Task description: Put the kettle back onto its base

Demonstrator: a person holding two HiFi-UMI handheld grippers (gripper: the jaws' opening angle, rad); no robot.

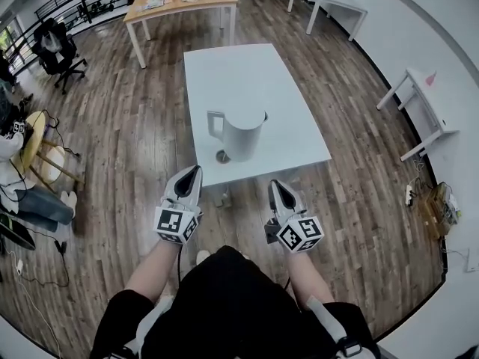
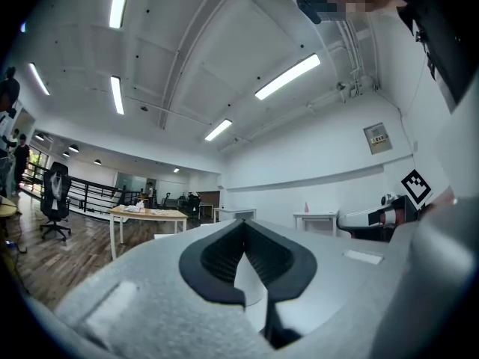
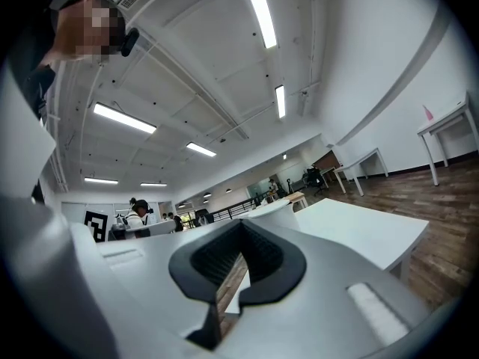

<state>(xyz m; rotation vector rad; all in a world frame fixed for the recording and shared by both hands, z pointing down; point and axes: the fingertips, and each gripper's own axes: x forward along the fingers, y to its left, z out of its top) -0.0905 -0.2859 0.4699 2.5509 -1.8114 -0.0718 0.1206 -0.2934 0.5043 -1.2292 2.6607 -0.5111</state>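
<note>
The kettle (image 1: pixel 239 132) stands on the table (image 1: pixel 254 81), near its front edge. A small disc (image 1: pixel 222 156) lies just before the kettle, to the left. The left gripper (image 1: pixel 196 170) and right gripper (image 1: pixel 274 185) hang side by side before that edge. A second table (image 1: pixel 182 6) stands behind, a chair (image 1: pixel 56 47) far left and a side table (image 1: pixel 426 103) to the right.

In the head view we hold our grey two-jaw left gripper (image 1: pixel 196 169) at seven o'clock and our matching right gripper (image 1: pixel 274 183) at five o'clock. Both point toward twelve, jaws pressed together and empty, with our forearms (image 1: pixel 153 264) stretched out behind them.
</note>
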